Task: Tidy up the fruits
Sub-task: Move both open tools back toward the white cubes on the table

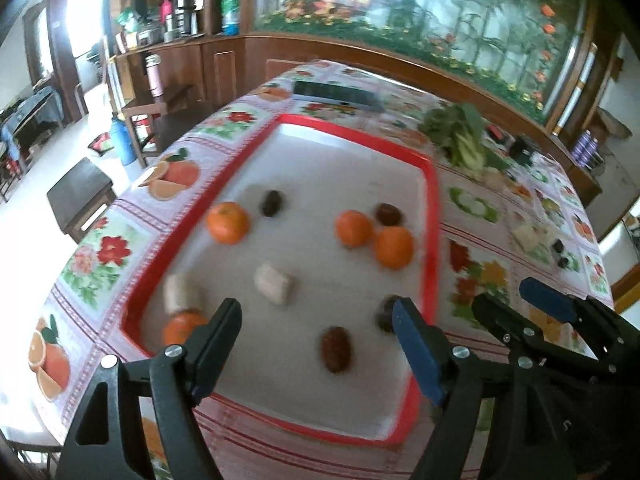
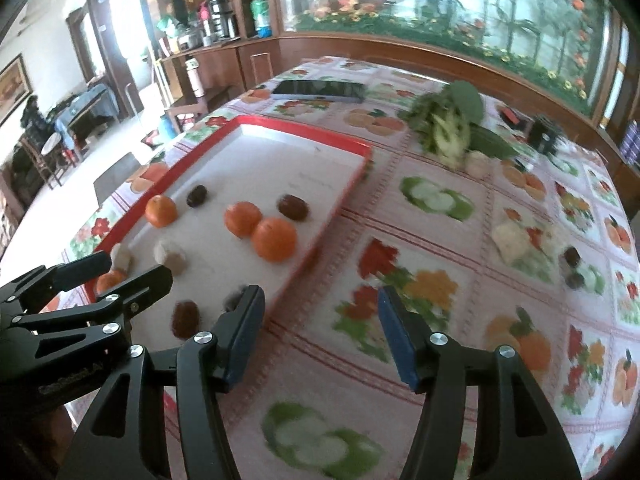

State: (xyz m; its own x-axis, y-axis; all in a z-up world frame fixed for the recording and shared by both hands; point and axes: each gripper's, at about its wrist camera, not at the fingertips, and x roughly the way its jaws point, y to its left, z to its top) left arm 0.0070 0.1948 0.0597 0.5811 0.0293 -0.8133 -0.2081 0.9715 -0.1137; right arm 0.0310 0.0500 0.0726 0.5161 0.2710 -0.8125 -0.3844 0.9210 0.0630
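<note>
A red-rimmed tray [image 1: 432, 208] [image 2: 344, 196] holds several oranges [image 1: 227, 222] [image 2: 275, 239], several dark brown dates [image 1: 336, 350] [image 2: 185, 318] and two pale beige pieces [image 1: 276, 284] [image 2: 170, 255]. My left gripper [image 1: 316, 316] hovers open over the tray's near end; a date lies on the tray below the gap, untouched. My right gripper [image 2: 320, 304] is open over the tablecloth just right of the tray, with nothing between its fingers. Each gripper shows in the other's view: the right gripper [image 1: 520, 304], the left gripper [image 2: 120, 270].
On the flowered tablecloth [image 2: 420, 292] to the right lie a pale piece [image 2: 510, 240] and two dark dates [image 2: 572, 256]. Leafy greens [image 2: 448, 128] and a phone [image 2: 320, 90] sit at the far side. A low stool [image 1: 80, 196] stands on the floor at left.
</note>
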